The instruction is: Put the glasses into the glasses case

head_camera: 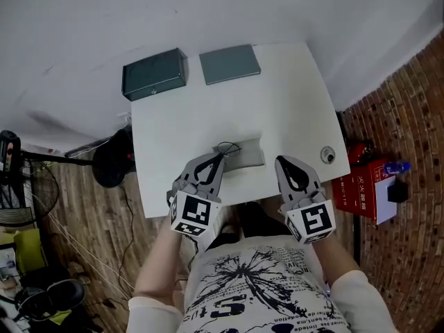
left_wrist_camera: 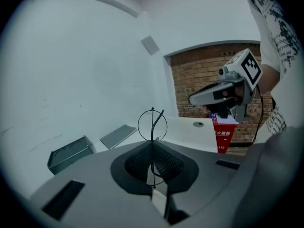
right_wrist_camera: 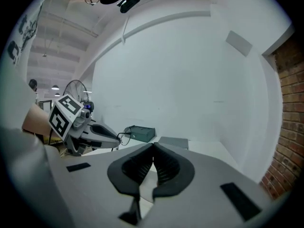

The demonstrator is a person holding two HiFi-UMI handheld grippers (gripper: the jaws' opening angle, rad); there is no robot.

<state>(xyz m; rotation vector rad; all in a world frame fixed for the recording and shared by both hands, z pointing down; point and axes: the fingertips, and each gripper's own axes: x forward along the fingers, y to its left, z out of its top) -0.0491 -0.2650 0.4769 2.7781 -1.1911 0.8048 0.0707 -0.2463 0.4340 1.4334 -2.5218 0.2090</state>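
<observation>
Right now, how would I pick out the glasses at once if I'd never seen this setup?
Find the white rectangular table, then look at its near edge, where the left gripper reaches in. Pinched in its closed jaws are the thin black wire-framed glasses with round lenses, close by the grey glasses case. They are the only spindly wire thing there; everything around them is solid and blocky.

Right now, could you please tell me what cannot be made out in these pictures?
Glasses: left gripper view, one rim shows; the jaws of the left gripper hide the rest.
Grey item: head view, partly covered by that gripper; unidentifiable.
Round thing: head view, too small to identify.
</observation>
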